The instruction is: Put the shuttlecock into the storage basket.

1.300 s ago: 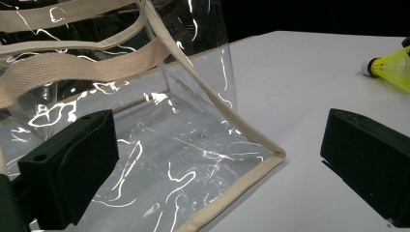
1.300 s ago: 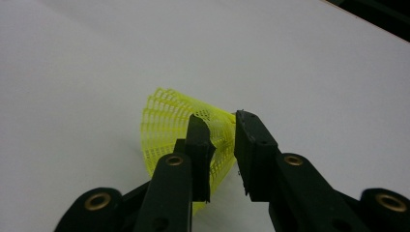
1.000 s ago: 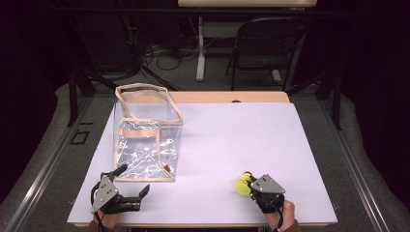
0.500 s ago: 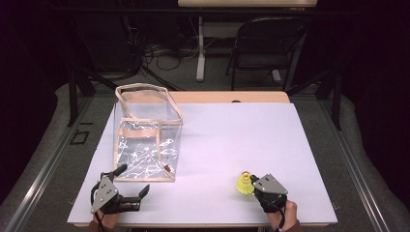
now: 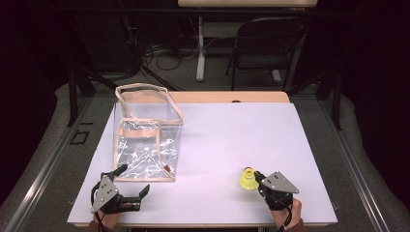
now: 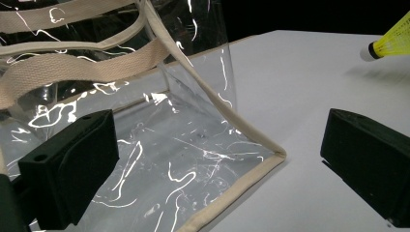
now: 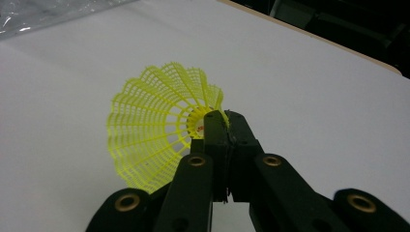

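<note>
- Yellow plastic shuttlecock with lattice mesh skirt (image 7: 154,140): pinched at its skirt rim in the right gripper (image 7: 223,121), jaws closed tight on it.
- Clear vinyl bag with beige woven trim (image 5: 145,140): just ahead of the left gripper (image 5: 133,180), jaws spread wide, nothing between them.
- Matte white tabletop (image 5: 232,140); dark room, folding chair (image 5: 266,43) beyond.

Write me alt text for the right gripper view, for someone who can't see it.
Two black jaws of the right gripper are closed on the edge of a yellow plastic mesh shuttlecock, whose open skirt faces the camera. It sits above a white table surface, with a wrinkled corner of a clear plastic bag at the top left.
</note>
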The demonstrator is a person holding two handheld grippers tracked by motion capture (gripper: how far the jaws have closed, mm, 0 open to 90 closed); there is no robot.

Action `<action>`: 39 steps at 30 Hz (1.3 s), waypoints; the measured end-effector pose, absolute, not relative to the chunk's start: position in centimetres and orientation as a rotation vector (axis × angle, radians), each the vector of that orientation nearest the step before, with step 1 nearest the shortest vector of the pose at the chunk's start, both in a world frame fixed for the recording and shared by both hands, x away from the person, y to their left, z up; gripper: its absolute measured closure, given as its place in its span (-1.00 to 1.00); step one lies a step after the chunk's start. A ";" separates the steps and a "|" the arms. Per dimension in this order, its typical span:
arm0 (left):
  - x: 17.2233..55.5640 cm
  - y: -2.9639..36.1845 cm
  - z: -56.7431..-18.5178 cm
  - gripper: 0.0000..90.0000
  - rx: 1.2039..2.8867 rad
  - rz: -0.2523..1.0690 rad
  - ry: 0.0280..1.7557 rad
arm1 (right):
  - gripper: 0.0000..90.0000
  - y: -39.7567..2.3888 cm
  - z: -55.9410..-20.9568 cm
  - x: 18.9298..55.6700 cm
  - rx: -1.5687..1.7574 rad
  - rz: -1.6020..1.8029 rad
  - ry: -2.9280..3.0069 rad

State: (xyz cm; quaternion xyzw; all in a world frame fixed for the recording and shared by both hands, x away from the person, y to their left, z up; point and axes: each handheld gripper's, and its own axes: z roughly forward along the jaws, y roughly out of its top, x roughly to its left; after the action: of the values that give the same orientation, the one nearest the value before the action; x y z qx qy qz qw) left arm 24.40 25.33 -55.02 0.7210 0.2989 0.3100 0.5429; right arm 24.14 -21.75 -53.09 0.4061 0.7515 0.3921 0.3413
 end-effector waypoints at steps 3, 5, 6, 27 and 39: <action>24.4 25.3 -55.0 -1.00 1.708 0.737 0.712 | 0.98 -21.9 -53.0 24.3 1.053 1.032 1.949; 24.4 25.4 -55.0 -1.00 1.711 0.737 0.709 | 0.98 -22.0 -53.0 24.4 1.052 1.044 1.944; 24.4 25.3 -55.0 -1.00 1.712 0.735 0.710 | 0.98 -22.1 -53.0 24.4 1.051 1.049 1.944; 24.4 25.3 -55.0 -1.00 1.711 0.738 0.713 | 0.98 -23.7 -52.6 26.3 1.090 1.178 1.928; 24.5 25.3 -55.0 -1.00 1.713 0.736 0.716 | 0.98 -23.7 -52.3 27.7 1.082 1.207 1.925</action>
State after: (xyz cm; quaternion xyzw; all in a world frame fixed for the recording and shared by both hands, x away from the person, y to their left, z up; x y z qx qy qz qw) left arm 24.51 25.28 -55.04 0.7209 0.3013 0.3099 0.5417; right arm 27.74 -23.74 -52.33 0.4093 0.7278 0.4563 0.3074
